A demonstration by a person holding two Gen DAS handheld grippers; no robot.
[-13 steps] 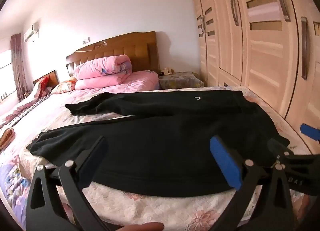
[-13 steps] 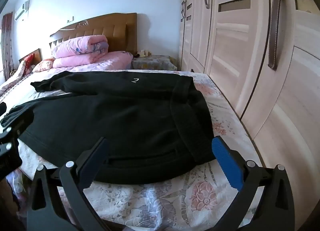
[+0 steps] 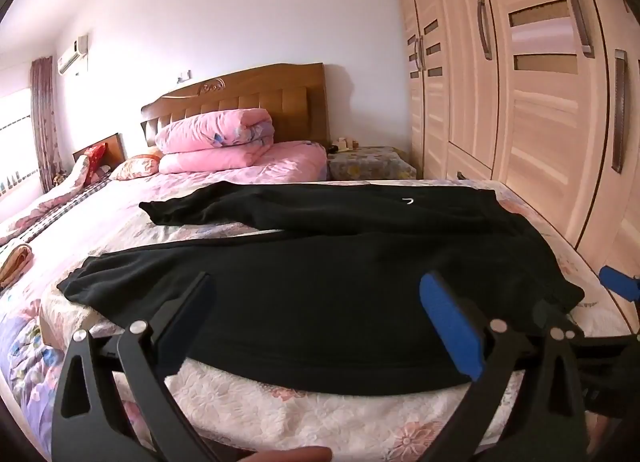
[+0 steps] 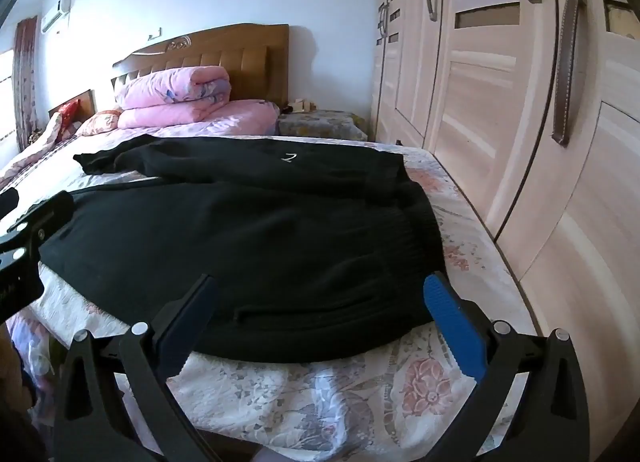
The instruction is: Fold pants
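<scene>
black pants (image 3: 320, 282); floral pink bedspread (image 3: 280, 414); blue gripper pads (image 4: 454, 326)

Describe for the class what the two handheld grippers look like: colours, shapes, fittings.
Both the left gripper and right gripper have matte black angular frames with triangular cut-outs and silver rivets. Each finger carries a ribbed blue pad. No cables or sleeves are visible.

black pants (image 3: 320, 286) spread across floral bed (image 3: 360, 414)
</scene>
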